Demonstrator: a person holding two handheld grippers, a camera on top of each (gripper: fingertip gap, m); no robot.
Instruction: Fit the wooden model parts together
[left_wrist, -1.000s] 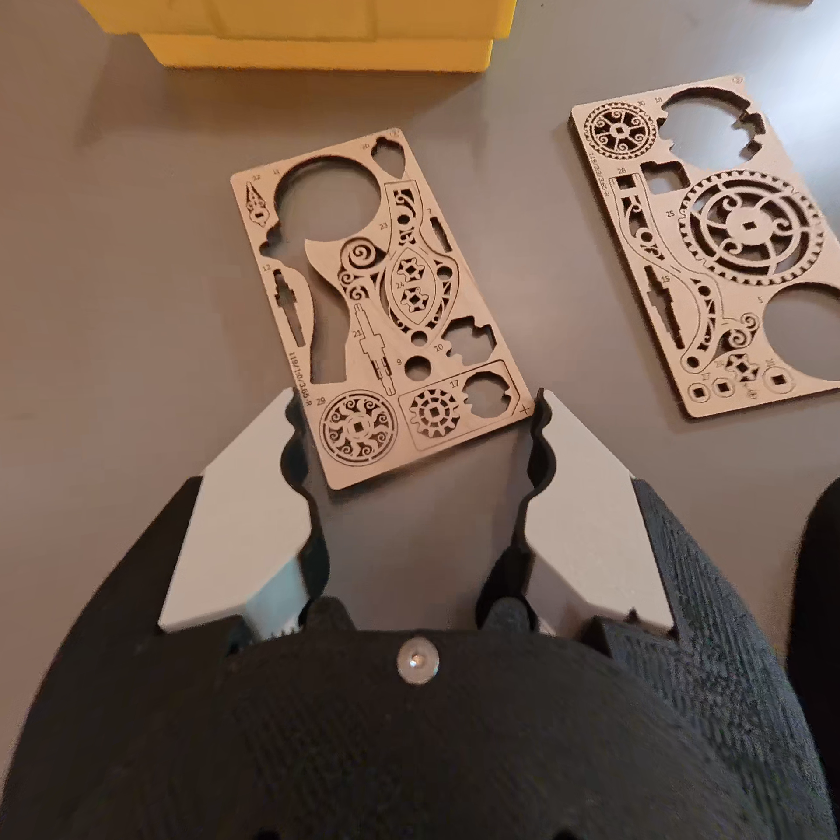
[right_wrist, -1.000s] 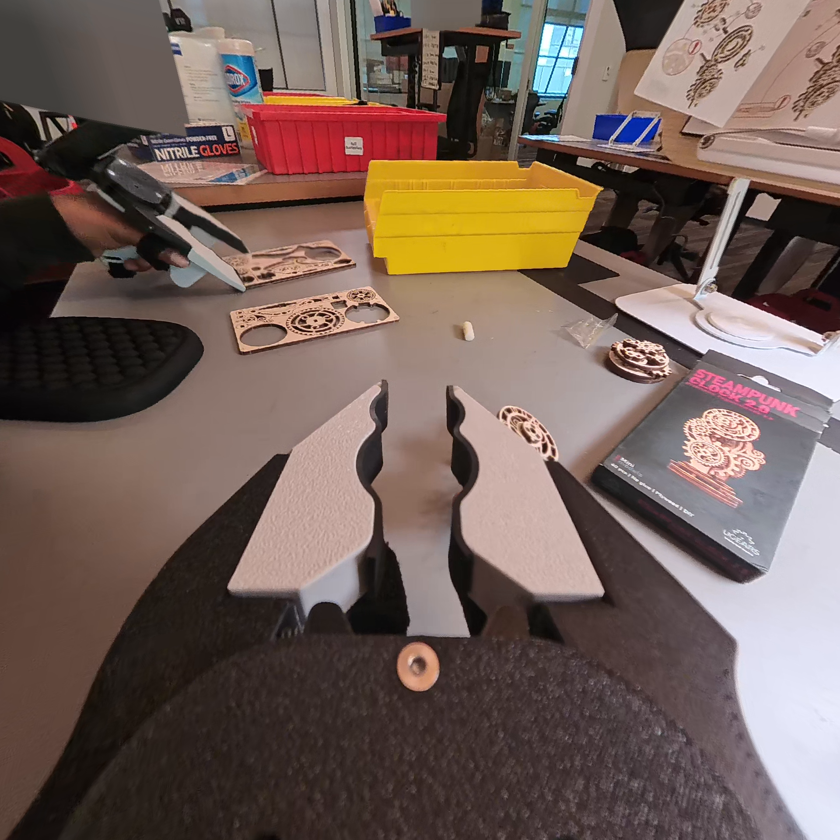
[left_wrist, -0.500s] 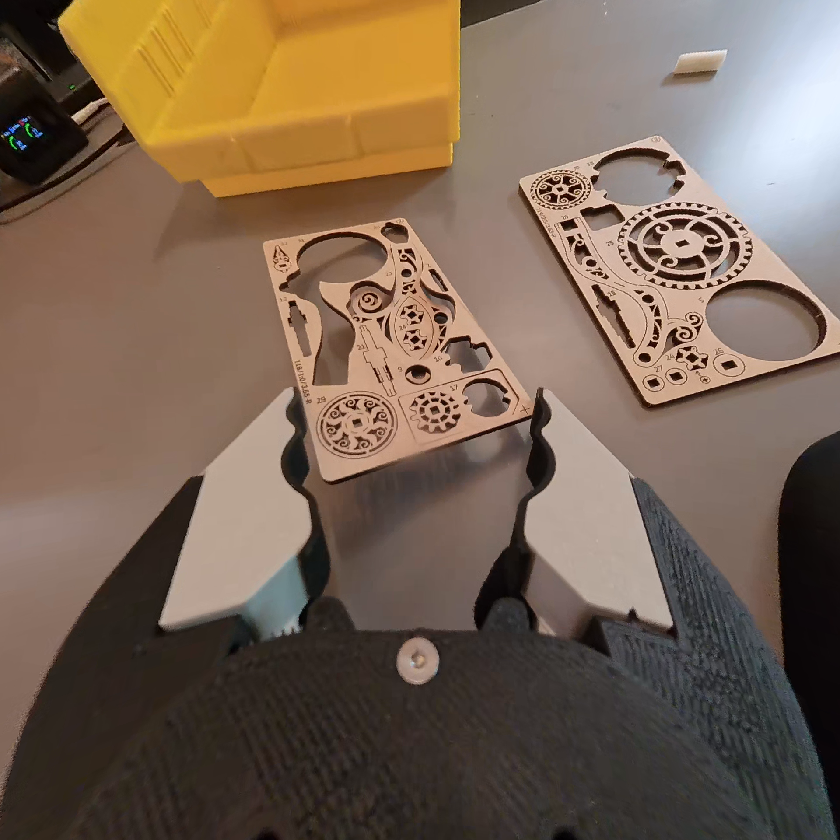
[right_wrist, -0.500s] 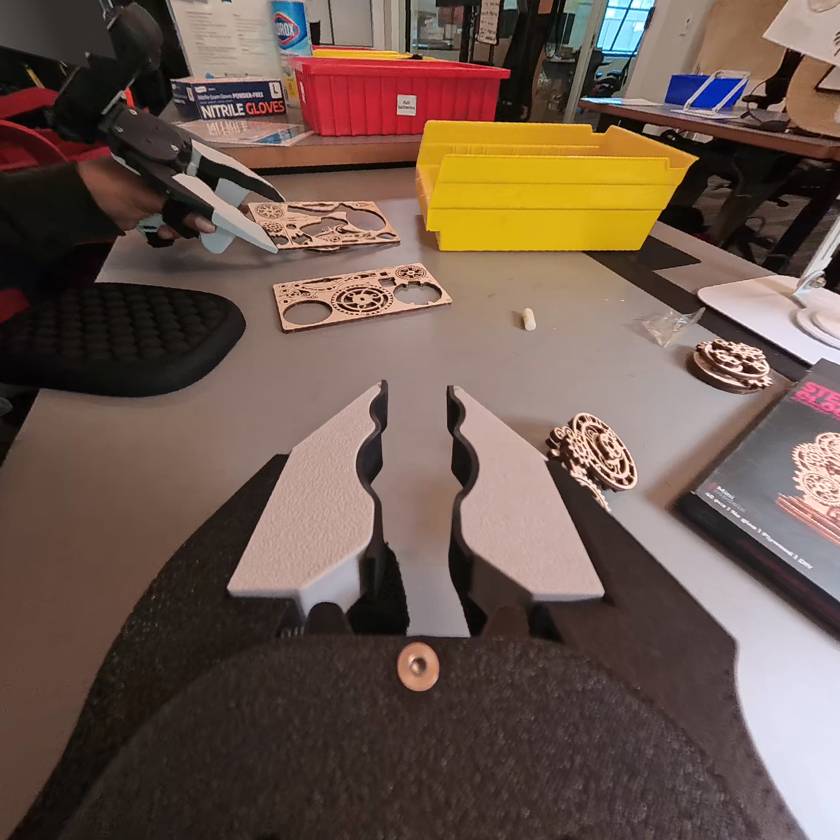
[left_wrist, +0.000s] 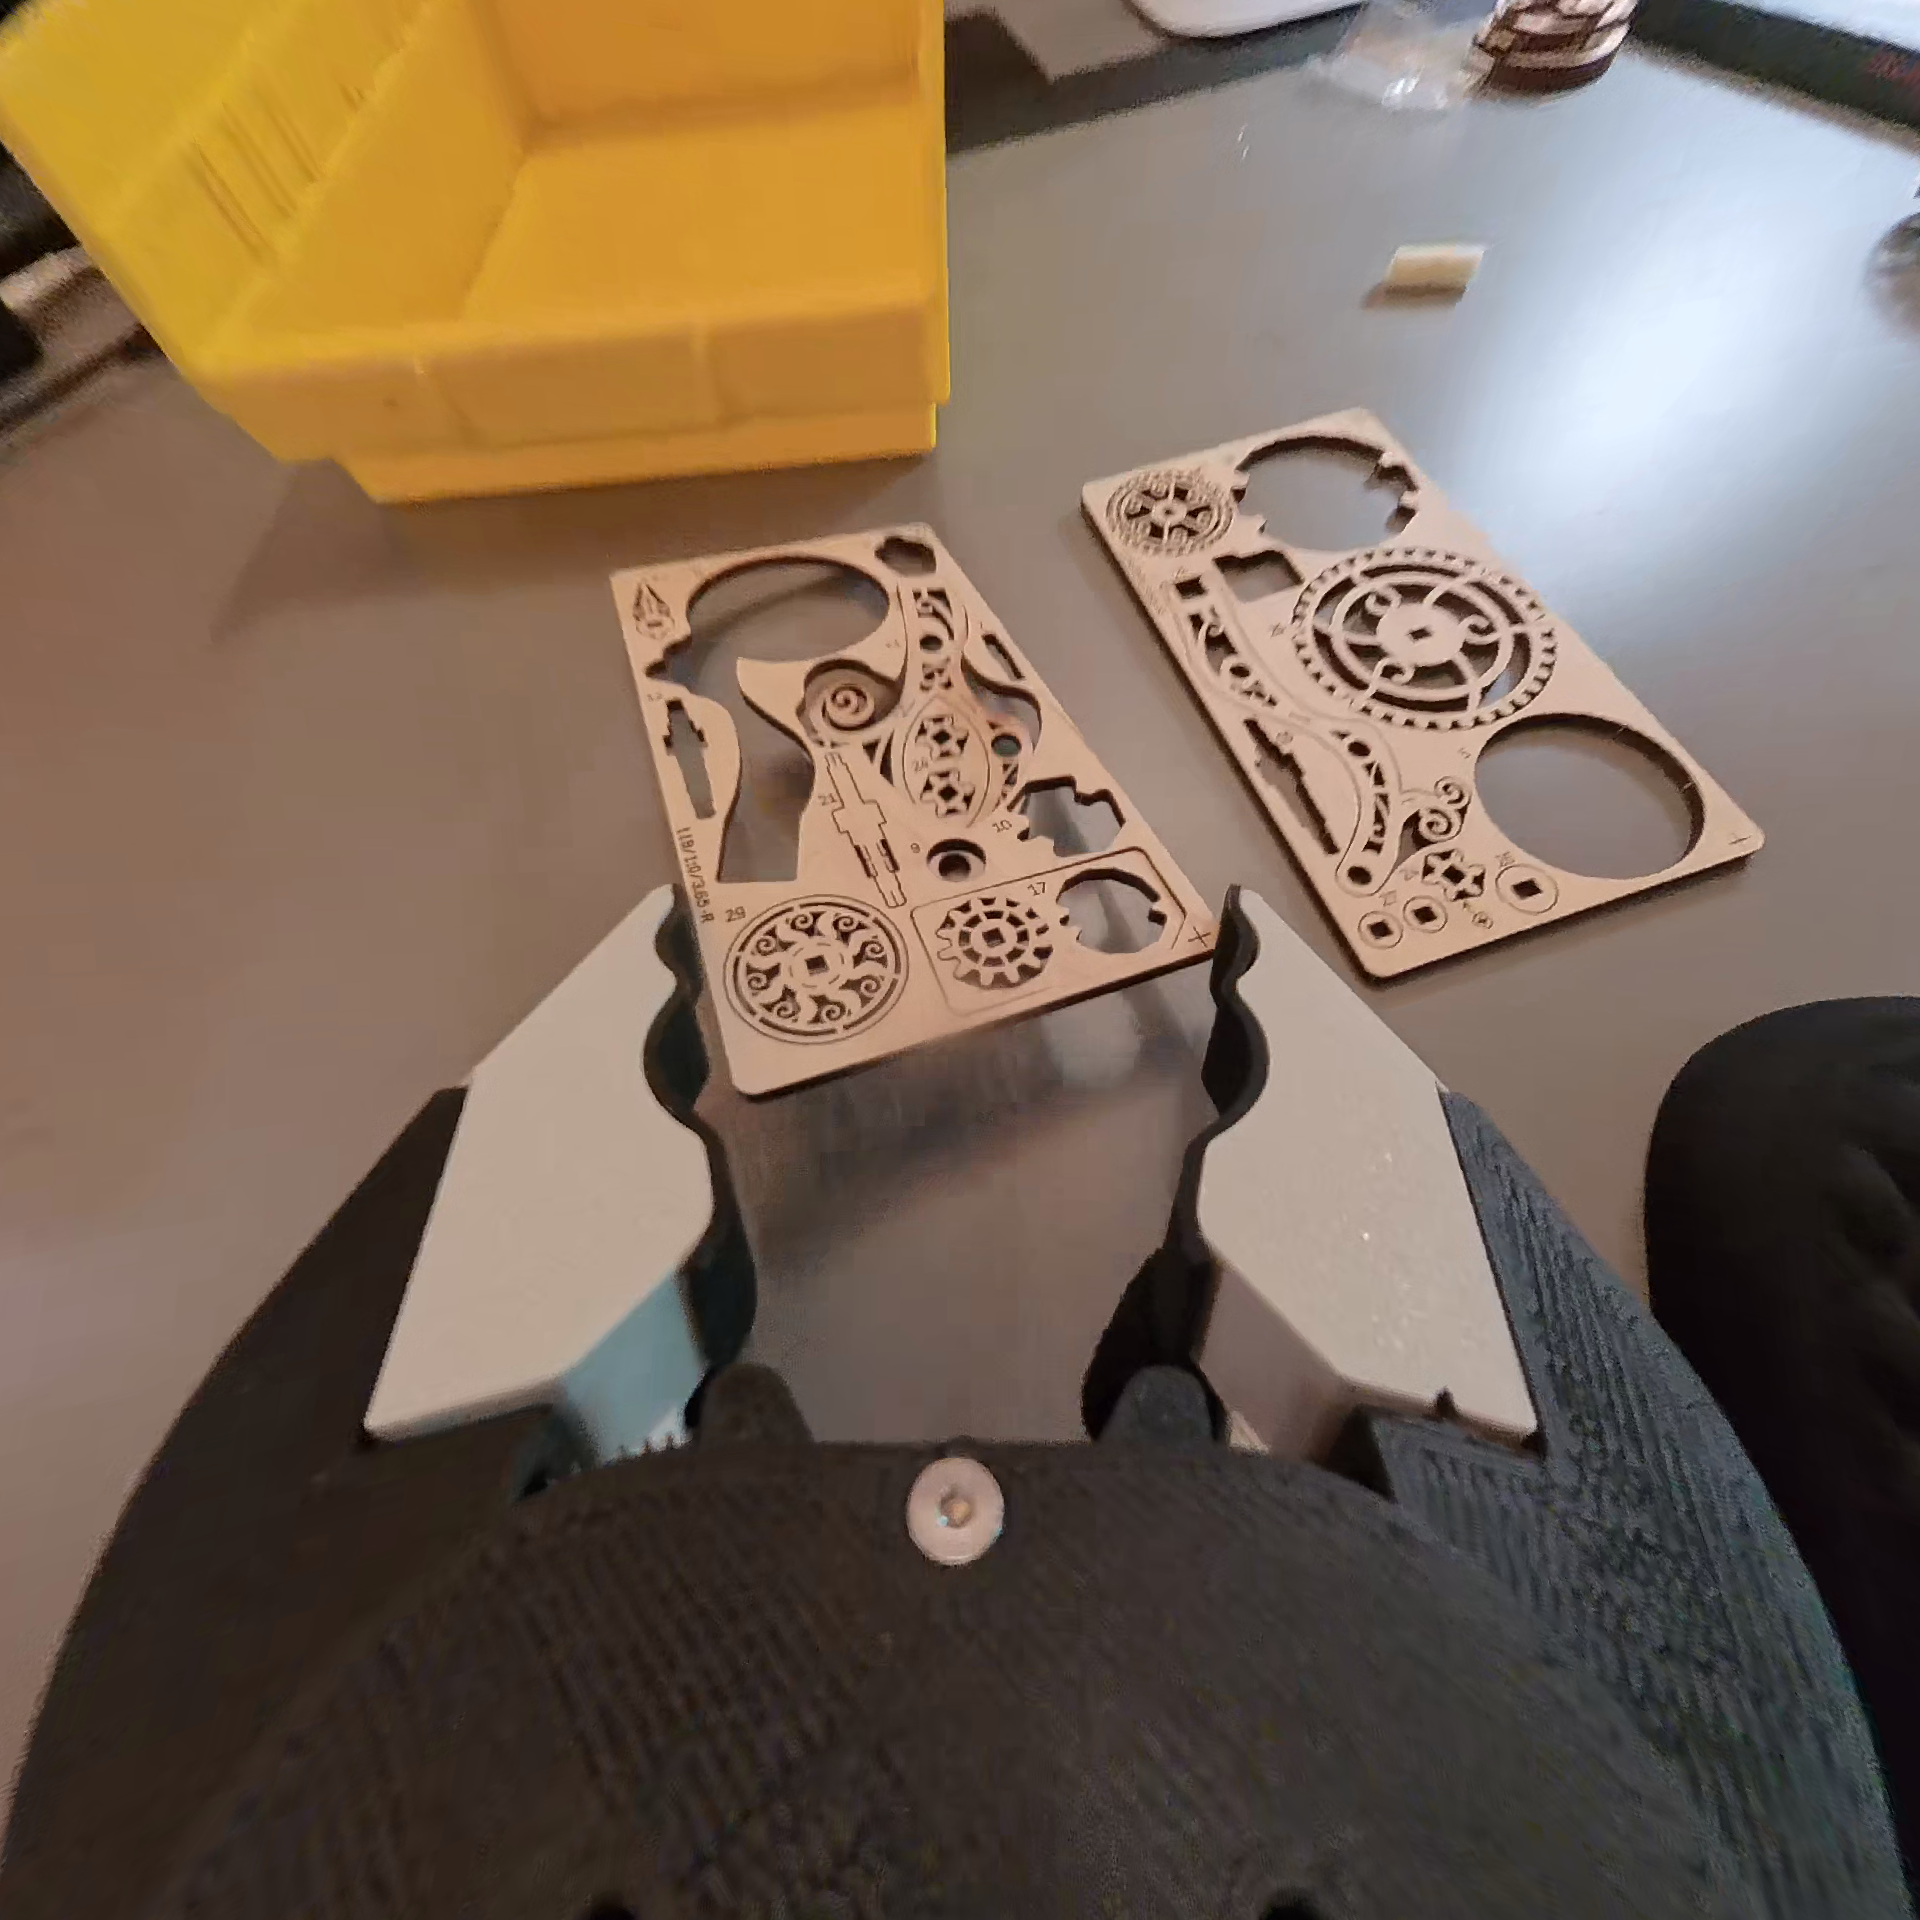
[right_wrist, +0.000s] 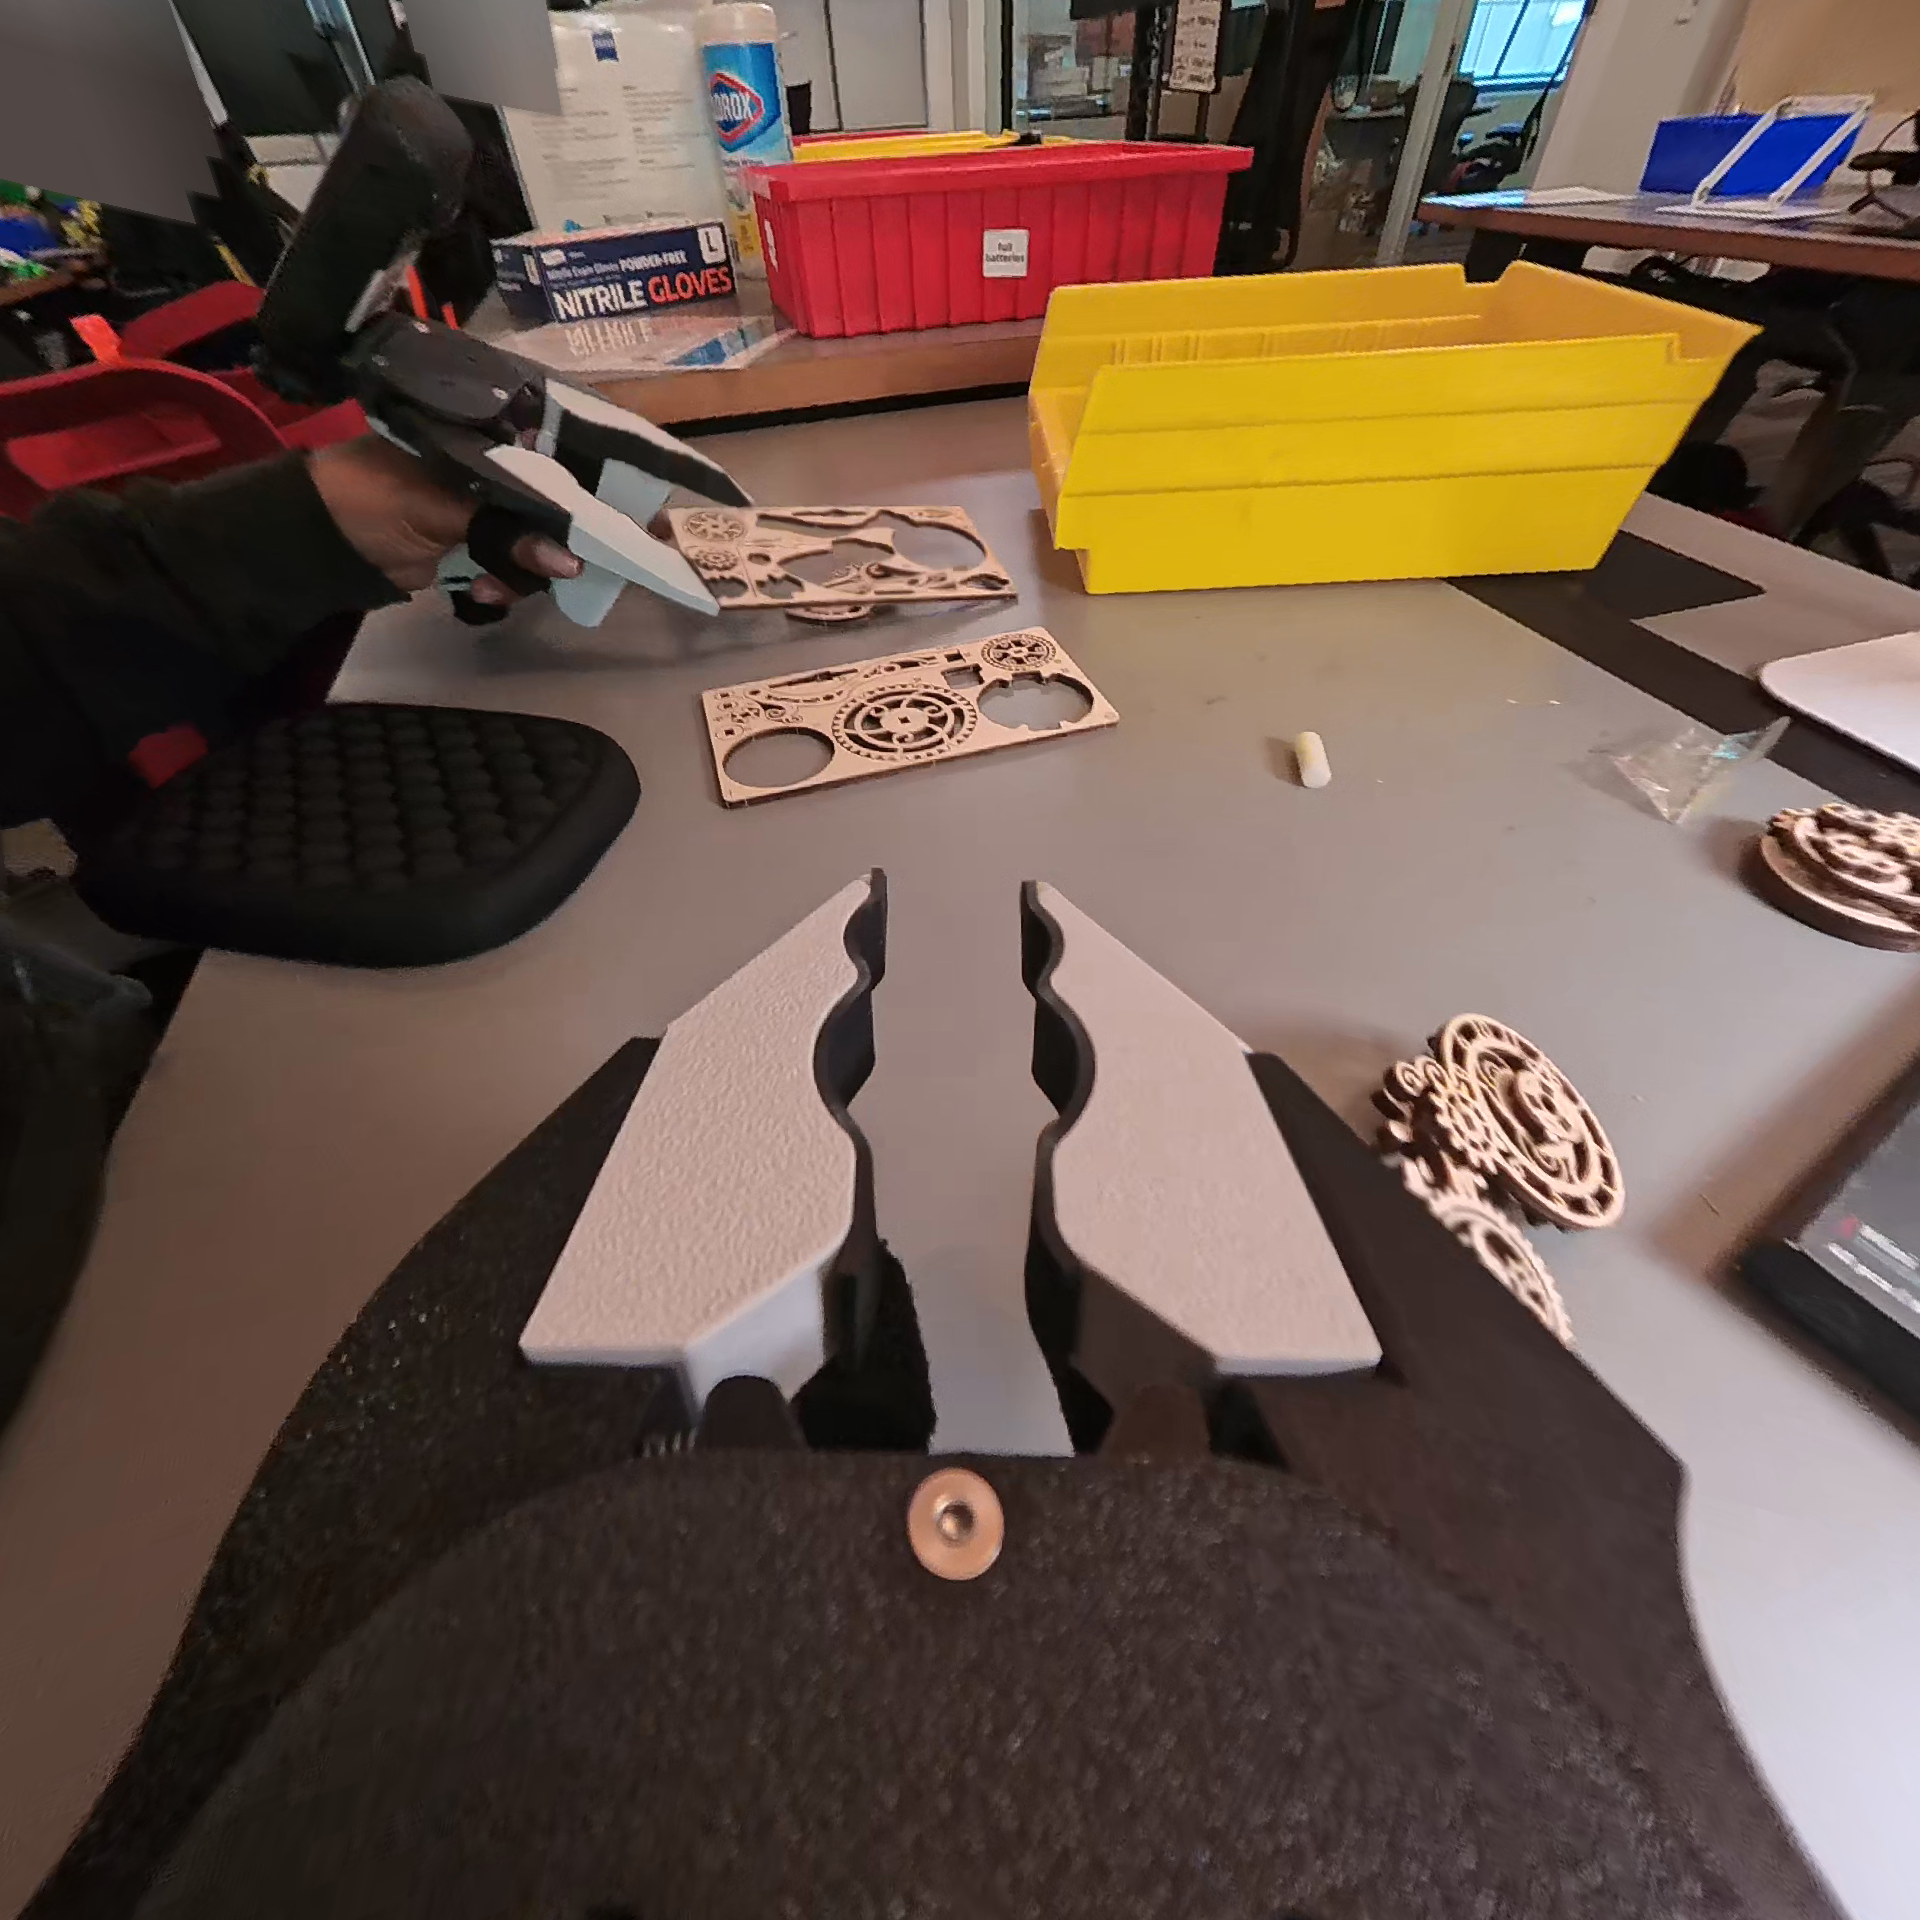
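Observation:
My left gripper (left_wrist: 951, 914) is shut on the near end of a laser-cut wooden parts sheet (left_wrist: 904, 790), one finger on each long edge. It holds that end tilted up off the grey table. The right wrist view shows this gripper (right_wrist: 686, 551) and the raised sheet (right_wrist: 842, 556) at the far left. A second wooden sheet (left_wrist: 1423, 707) lies flat to its right and also shows in the right wrist view (right_wrist: 904, 712). My right gripper (right_wrist: 954, 894) is open a little and empty, low over the table. An assembled wooden gear cluster (right_wrist: 1507, 1143) lies just right of it.
A yellow bin (right_wrist: 1351, 436) stands behind the sheets. A small white peg (right_wrist: 1311, 758), a clear plastic bag (right_wrist: 1683, 764) and another wooden gear assembly (right_wrist: 1849, 873) lie at right. A black box (right_wrist: 1860, 1268) sits at the right edge and a black cushioned pad (right_wrist: 353, 831) at left.
My left gripper has tipped up and back with the sheet, so more of the yellow bin shows. My right gripper has moved so the gear cluster is closer beside its right finger.

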